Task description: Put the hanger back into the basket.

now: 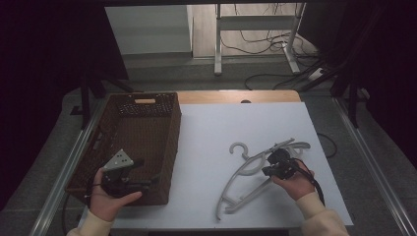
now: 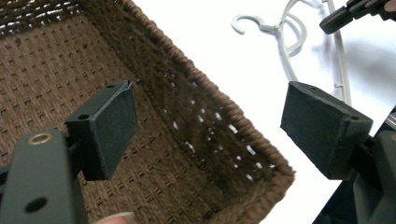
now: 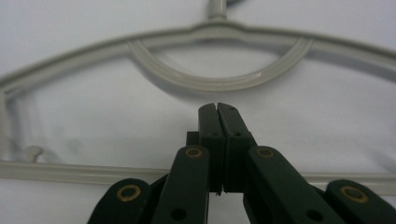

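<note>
White table [image 1: 206, 147] (open middle) between basket [image 1: 147, 123], hanger [image 1: 255, 167].

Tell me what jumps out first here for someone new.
The pale plastic hanger lying on the white table, right of centre, with the right tongs shut over its lower bar; whether they pinch the bar I cannot tell. At the left stands a dark brown woven basket, nothing visible inside it, with the left tongs held wide open over its near right corner.
</note>
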Available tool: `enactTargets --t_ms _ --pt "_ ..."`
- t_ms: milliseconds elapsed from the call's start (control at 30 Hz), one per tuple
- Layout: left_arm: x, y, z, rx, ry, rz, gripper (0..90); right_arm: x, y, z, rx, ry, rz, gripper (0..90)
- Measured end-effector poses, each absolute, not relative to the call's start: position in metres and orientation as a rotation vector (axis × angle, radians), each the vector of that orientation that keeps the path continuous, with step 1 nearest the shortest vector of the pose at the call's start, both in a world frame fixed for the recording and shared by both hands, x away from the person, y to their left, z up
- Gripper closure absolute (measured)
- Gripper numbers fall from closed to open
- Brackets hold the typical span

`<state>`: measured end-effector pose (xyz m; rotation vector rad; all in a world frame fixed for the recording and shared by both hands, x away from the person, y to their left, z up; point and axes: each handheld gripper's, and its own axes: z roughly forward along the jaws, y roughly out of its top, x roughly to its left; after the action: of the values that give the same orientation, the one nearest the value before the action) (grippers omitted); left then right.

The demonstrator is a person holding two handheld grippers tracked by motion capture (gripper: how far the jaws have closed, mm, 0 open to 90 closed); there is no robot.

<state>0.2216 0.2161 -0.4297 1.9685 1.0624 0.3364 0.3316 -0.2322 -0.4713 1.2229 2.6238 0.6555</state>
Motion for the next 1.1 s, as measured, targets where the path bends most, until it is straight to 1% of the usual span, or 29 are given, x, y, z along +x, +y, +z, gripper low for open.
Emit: enactTargets --t_ms 67,100,133,167,233,333,367,400,500,667,1100 --pt "0.22 0.21 -0.427 1.974 1.047 0.331 18.5 0.328 -0.234 -0.465 1.219 2.601 0.698 87.3" --pt "0.22 0.206 -0.426 1.979 1.039 0.328 18.5 0.326 -0.236 -0.462 1.215 2.593 0.723 85.3" --pt "0.219 0.203 -0.425 1.983 1.031 0.323 18.5 0.323 -0.238 -0.46 1.21 2.585 0.755 81.2" --pt "0.219 0.199 -0.424 1.987 1.021 0.318 18.4 0.32 -0.241 -0.458 1.205 2.574 0.793 75.4" --pt "0.22 0.191 -0.423 1.996 1.004 0.31 18.4 0.315 -0.249 -0.455 1.209 2.547 0.871 60.3" --pt "0.223 0.18 -0.421 2.009 0.988 0.295 18.3 0.304 -0.262 -0.453 1.218 2.491 0.94 43.3" --pt "0.224 0.177 -0.421 2.009 0.984 0.288 18.3 0.301 -0.267 -0.453 1.223 2.469 0.951 38.4" --pt "0.225 0.174 -0.42 2.011 0.978 0.279 18.3 0.298 -0.271 -0.452 1.235 2.452 0.964 35.4" --pt "0.228 0.164 -0.42 2.014 0.961 0.244 18.7 0.291 -0.285 -0.453 1.252 2.424 1.011 31.3" --pt "0.234 0.147 -0.421 2.044 0.937 0.2 20.1 0.288 -0.301 -0.454 1.283 2.397 1.039 28.4" --pt "0.259 0.098 -0.423 2.125 0.887 0.147 20.9 0.289 -0.31 -0.454 1.311 2.348 1.047 27.5"
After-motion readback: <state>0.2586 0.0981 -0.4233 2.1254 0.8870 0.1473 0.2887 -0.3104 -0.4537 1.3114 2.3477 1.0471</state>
